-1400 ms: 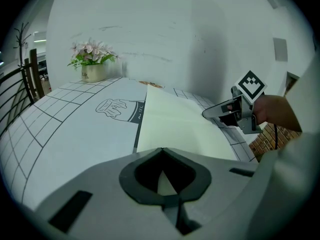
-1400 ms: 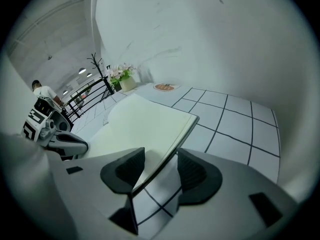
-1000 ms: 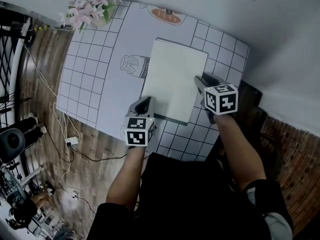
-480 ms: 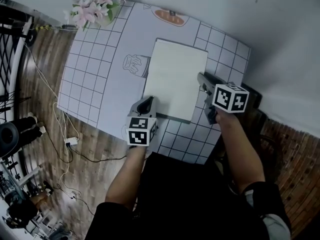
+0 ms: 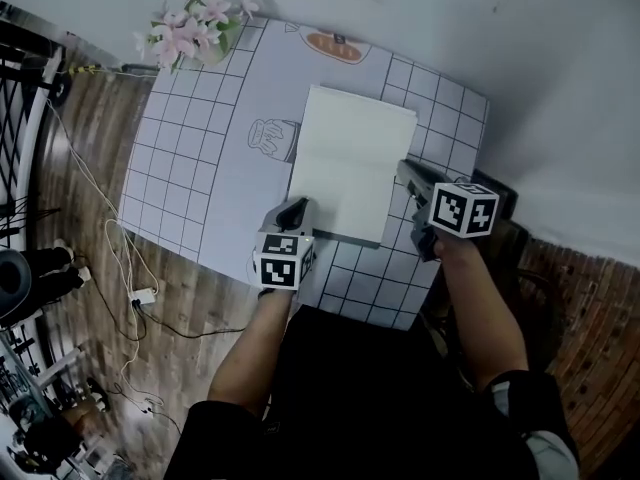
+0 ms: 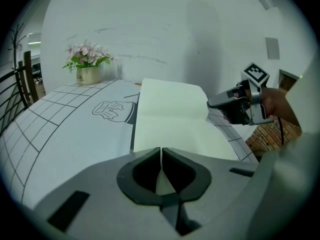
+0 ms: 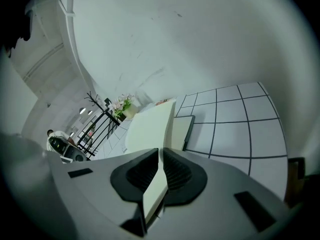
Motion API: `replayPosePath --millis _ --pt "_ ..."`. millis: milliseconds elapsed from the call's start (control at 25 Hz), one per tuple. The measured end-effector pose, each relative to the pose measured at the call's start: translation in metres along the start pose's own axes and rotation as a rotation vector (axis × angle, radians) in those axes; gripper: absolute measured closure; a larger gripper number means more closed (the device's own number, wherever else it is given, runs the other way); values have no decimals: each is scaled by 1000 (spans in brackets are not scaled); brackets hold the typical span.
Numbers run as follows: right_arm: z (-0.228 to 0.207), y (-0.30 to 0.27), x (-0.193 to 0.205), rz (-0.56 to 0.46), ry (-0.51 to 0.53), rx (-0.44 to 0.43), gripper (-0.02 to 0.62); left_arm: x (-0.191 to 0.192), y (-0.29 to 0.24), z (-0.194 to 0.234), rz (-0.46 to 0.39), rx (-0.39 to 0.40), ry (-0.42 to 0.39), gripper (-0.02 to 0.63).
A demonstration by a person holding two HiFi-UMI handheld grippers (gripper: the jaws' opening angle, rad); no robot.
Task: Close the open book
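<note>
Gridded tabletop (image 5: 190, 168) holds the open book (image 5: 350, 163). Your right claw (image 5: 404, 169), just closing, grips its 3 o'clock page edge. Your left claw (image 5: 298, 206) is clenched at 7 o'clock.

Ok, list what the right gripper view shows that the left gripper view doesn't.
Only the right gripper view: the right hand-held gripper, its jaws just closed further, pinching lifted pages, with the page beneath exposed. Only the left gripper view: the left hand-held gripper shut and empty, and a jar drawing. Both: the open book, flowers, gridded tablecloth.
</note>
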State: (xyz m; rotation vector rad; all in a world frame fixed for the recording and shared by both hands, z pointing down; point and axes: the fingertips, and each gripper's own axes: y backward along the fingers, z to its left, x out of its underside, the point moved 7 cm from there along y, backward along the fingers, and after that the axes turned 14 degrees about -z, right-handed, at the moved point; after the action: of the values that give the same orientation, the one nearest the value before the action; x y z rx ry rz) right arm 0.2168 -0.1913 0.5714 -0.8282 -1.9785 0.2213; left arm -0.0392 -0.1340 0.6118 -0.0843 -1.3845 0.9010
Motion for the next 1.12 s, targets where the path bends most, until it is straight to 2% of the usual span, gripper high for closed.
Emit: replayPosePath --millis 160,360,520,720,840,920,1040,1120 --pt "10 10 9 13 15 -17 571 -3 6 2 17 36 -24 598" --pt "26 15 22 40 31 -44 571 -23 33 23 -77 5 0 598" --pt "35 23 27 54 81 -58 571 -36 47 32 -109 13 6 598" --pt "50 29 46 111 200 -71 571 -40 47 21 -114 114 -11 598" --pt "53 32 56 122 190 -59 568 -45 51 9 -140 162 -9 598" --pt "55 33 59 125 189 -45 565 -46 56 7 -154 175 14 598" --pt "58 34 69 176 247 -43 563 -42 67 10 -163 180 46 598" --pt "58 38 77 203 242 -48 535 -37 76 15 -163 168 71 598"
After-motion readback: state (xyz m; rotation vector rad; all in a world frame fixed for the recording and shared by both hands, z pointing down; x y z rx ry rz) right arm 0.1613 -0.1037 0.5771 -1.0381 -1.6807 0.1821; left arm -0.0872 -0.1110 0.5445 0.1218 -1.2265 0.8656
